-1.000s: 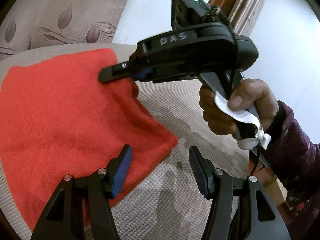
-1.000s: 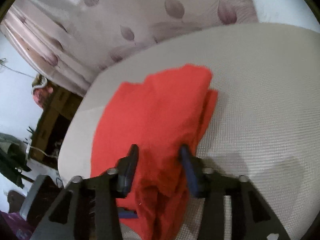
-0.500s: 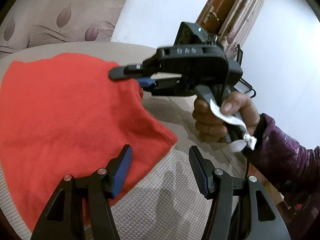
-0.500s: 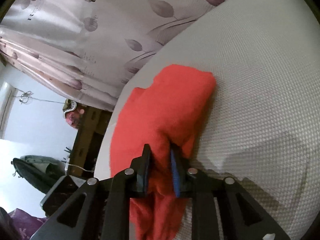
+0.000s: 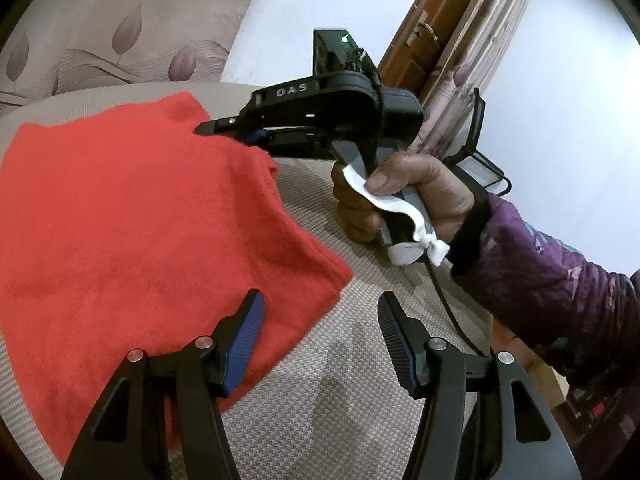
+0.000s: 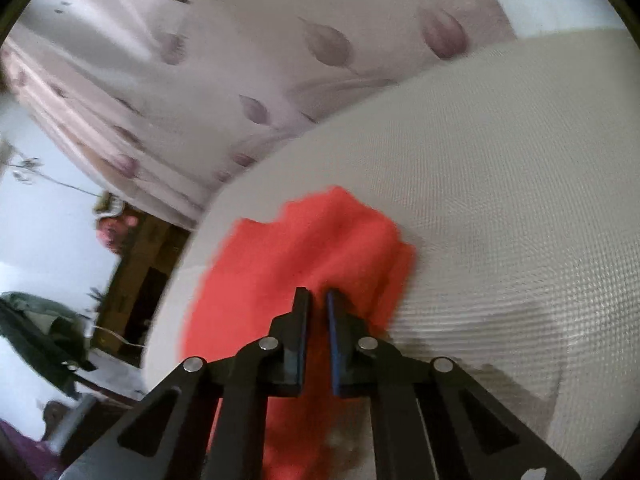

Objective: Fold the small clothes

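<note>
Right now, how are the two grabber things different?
The left gripper has its jaws wide apart with nothing between them, hovering at the edge of the red cloth. The right gripper has its jaws nearly together, pinching a fold of that cloth. Both are black, with blue pads inside.

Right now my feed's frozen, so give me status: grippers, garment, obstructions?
Right gripper shut on red garment. Left gripper open, empty, at its near edge. Nothing in the way.

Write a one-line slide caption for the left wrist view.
Open left hand-held gripper hovers over the red cloth's corner while the right hand-held gripper pinches its far edge.
</note>
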`<state>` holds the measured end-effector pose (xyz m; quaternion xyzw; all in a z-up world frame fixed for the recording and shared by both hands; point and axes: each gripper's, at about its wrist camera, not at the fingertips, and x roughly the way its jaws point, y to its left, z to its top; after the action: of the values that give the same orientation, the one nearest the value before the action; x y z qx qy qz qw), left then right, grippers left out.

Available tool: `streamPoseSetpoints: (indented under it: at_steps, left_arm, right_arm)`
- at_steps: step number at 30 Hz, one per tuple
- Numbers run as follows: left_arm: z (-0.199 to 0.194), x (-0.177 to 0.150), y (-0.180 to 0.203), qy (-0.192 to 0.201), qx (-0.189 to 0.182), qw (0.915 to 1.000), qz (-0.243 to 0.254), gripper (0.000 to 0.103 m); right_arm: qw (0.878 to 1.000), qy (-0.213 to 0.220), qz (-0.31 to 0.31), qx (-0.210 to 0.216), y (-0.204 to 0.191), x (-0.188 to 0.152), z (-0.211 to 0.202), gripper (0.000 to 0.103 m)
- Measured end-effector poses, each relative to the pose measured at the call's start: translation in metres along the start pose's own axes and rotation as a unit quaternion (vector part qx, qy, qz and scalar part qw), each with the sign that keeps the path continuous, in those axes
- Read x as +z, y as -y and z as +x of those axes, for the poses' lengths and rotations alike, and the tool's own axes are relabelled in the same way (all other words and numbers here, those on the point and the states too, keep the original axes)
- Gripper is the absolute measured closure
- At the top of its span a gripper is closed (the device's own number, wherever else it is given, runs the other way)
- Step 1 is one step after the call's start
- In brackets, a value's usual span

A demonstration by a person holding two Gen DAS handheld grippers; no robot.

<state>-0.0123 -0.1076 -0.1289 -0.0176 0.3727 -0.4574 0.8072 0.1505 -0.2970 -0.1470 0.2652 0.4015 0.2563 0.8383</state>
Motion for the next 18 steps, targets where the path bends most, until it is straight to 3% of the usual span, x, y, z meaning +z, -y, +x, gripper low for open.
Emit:
streamPoseSetpoints:
  at_steps: [2,3,6,8,10,12,14,15,16,18]
  left_arm:
    - [0.0,0.001,-0.001,0.0,0.0,1.0,0.0,0.043]
    - [0.0,0.001,-0.001,0.0,0.0,1.0,0.001,0.043]
    - [0.0,0.002,-0.001,0.0,0.001,1.0,0.001,0.043]
    - [0.001,0.001,0.0,0.0,0.004,1.0,0.003,0.043]
    - [0.002,0.0,0.002,0.001,0.006,1.0,0.004,0.043]
    - [0.003,-0.001,0.004,0.001,0.008,1.0,0.005,0.043]
    - [0.003,-0.002,0.006,0.002,0.011,0.9999,0.005,0.043]
    - [0.002,-0.002,0.007,0.002,0.013,0.9999,0.005,0.043]
    - [0.001,-0.002,0.007,0.003,0.013,0.9999,0.005,0.043]
    - [-0.005,-0.003,0.01,0.009,0.02,0.9997,0.007,0.043]
  right_arm:
    - [1.0,0.012,0.003,0.0,0.001,0.001,-0.009,0.095]
    - [1.0,0.018,0.009,-0.001,0.001,0.0,-0.013,0.087]
    - [0.999,0.04,0.02,0.009,-0.007,-0.007,-0.032,0.086]
    - [0.999,0.034,-0.001,-0.004,-0.026,-0.017,-0.043,0.078]
    - [0.998,0.027,-0.041,-0.034,-0.048,-0.031,-0.049,0.06]
    - [0.996,0.015,-0.074,-0.055,-0.065,-0.046,-0.049,0.052]
    - [0.991,-0.014,-0.1,-0.09,-0.074,-0.059,-0.034,0.061]
    - [0.989,-0.028,-0.098,-0.11,-0.069,-0.063,-0.028,0.088]
    - [0.989,-0.038,-0.082,-0.12,-0.058,-0.066,-0.023,0.092]
    - [0.996,-0.021,-0.039,-0.075,-0.035,-0.068,-0.027,0.092]
